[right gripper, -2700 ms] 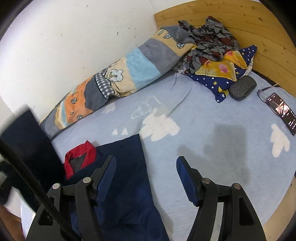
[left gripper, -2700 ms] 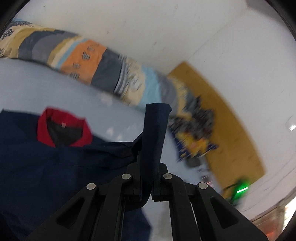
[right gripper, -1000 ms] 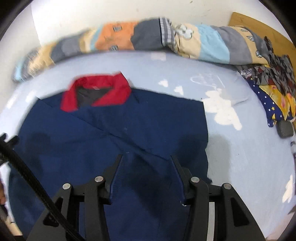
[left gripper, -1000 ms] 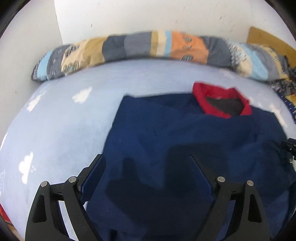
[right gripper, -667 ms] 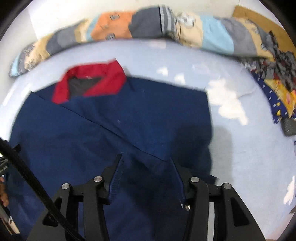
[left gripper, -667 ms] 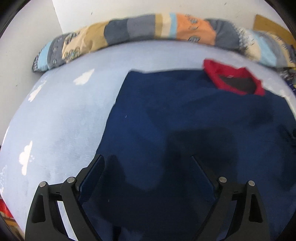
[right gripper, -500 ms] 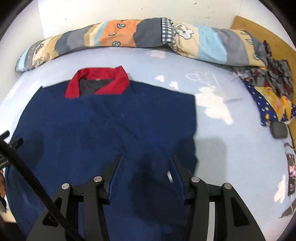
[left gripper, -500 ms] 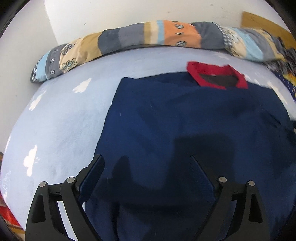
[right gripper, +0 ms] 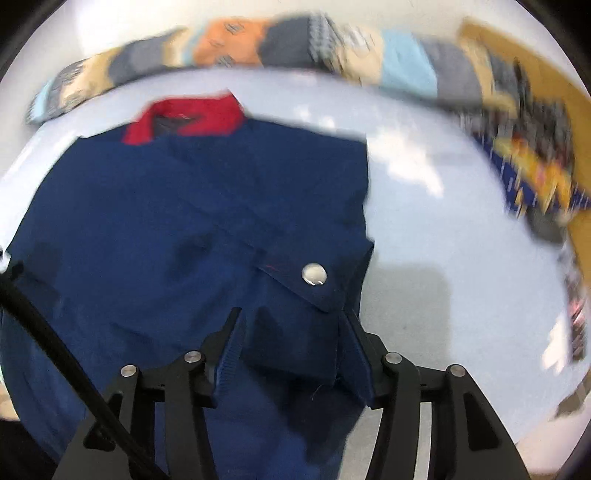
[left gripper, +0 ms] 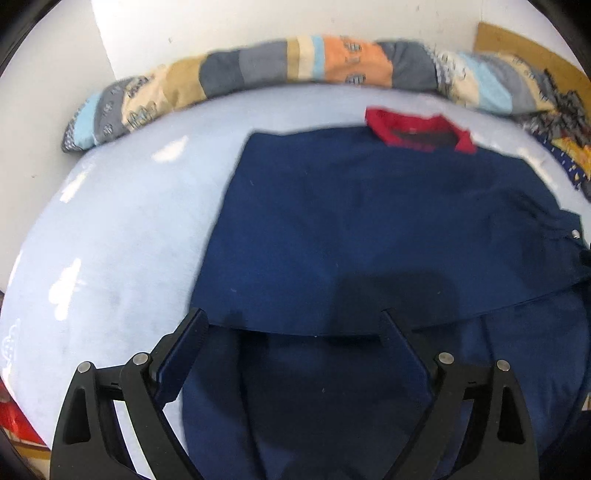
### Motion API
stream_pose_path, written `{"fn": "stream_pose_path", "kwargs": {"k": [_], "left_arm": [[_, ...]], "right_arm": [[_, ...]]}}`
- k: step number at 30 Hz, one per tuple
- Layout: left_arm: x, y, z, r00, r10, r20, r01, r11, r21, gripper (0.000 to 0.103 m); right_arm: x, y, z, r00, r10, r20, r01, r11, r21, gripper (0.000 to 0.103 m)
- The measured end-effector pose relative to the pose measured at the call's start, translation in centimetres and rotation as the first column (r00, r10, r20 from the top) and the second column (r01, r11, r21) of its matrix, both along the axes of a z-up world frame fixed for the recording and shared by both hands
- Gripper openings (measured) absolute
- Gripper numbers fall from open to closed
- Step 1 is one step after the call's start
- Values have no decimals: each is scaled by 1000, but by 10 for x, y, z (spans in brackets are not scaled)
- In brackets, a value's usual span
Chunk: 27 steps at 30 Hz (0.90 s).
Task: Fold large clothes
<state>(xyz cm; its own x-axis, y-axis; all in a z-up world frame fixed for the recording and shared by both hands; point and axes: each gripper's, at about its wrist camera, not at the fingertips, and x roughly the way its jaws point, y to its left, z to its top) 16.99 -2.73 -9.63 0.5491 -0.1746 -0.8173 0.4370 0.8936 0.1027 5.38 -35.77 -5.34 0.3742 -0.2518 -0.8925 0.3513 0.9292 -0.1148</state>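
At the bottom of the left wrist view, the left tongs point(left gripper: 291, 328) stand wide apart over the near part of the jacket point(left gripper: 369, 229), nothing between the pads. A folded edge of navy cloth runs across the frame just beyond the fingertips, with a darker layer below it reaching the lower edge.

In the right wrist view, the right tongs point(right gripper: 291, 325) are partly apart and have just been opening a little. A folded flap of the jacket point(right gripper: 184, 229) sits in the gap between them. Whether the pads press the cloth cannot be told, for the frame is blurred. A silver snap point(right gripper: 314, 274) shows on the flap just above the fingertips, right of centre. A black cable point(right gripper: 55, 350) crosses the lower left corner.

The jacket lies spread on the bed point(left gripper: 122, 229), whose sheet is pale blue with white cloud shapes. It fills the centre and right of the left view and the centre and left of the right view. Its red collar point(left gripper: 417, 129) lies at the far end, in the upper right of the left view and the upper left of the right view point(right gripper: 184, 118).

Beyond the collar, a long patchwork bolster point(left gripper: 295, 70) runs along the white wall point(left gripper: 258, 22). At the far right edge lies a heap of patterned cloth point(right gripper: 535, 155) before a wooden headboard point(right gripper: 524, 55).
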Motion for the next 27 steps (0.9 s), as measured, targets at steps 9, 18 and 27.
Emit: {"fn": "stream_pose_path", "kwargs": {"k": [9, 18, 27], "left_arm": [[-2, 16, -21, 998, 42, -41, -41, 999, 35, 93], [-8, 24, -23, 992, 99, -75, -100, 995, 1, 93], [-42, 73, 14, 983, 166, -79, -177, 973, -150, 93]], "right_arm": [[7, 47, -27, 998, 63, -19, -63, 998, -4, 57], [-5, 48, -29, 1000, 24, -6, -23, 999, 23, 62], [-69, 60, -2, 994, 1, 109, -18, 988, 154, 62]]}}
